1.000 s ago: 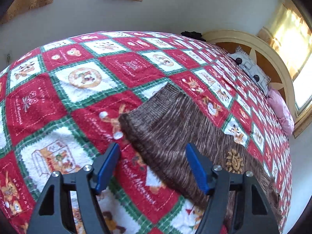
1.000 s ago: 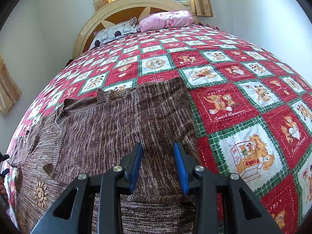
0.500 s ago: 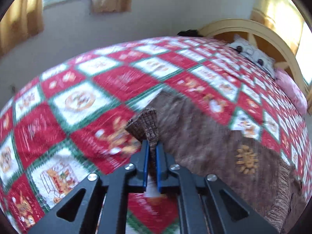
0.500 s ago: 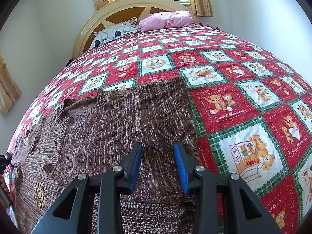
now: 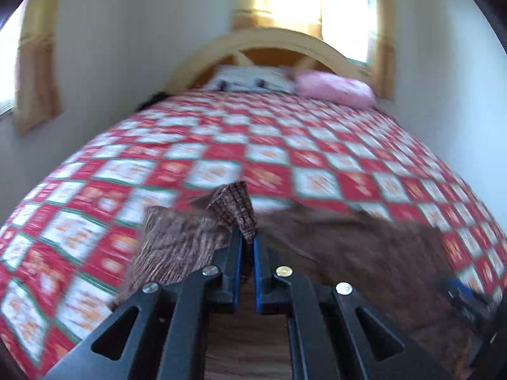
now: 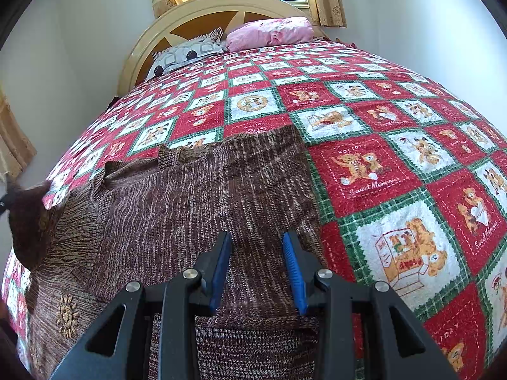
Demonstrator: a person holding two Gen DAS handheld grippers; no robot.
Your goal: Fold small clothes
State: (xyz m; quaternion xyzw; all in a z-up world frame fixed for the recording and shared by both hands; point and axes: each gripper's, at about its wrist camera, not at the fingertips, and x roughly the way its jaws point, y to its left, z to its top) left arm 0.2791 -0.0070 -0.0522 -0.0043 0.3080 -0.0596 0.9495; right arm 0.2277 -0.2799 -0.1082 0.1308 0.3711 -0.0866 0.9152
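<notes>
My left gripper (image 5: 247,237) is squeezed tight on a corner of the brown sweater (image 6: 196,209), which lies spread on the red checked bedspread (image 6: 396,164). My right gripper (image 6: 257,269) sits partly open over the sweater's lower edge, with cloth under it; I can't tell if it pinches any. I think I'm folding one side over. I should carry the corner low and straight, lay it flat, and let go gently.

Motion-blurred quilt (image 5: 221,155) (pillows (image 5: 253,80) too)
</notes>
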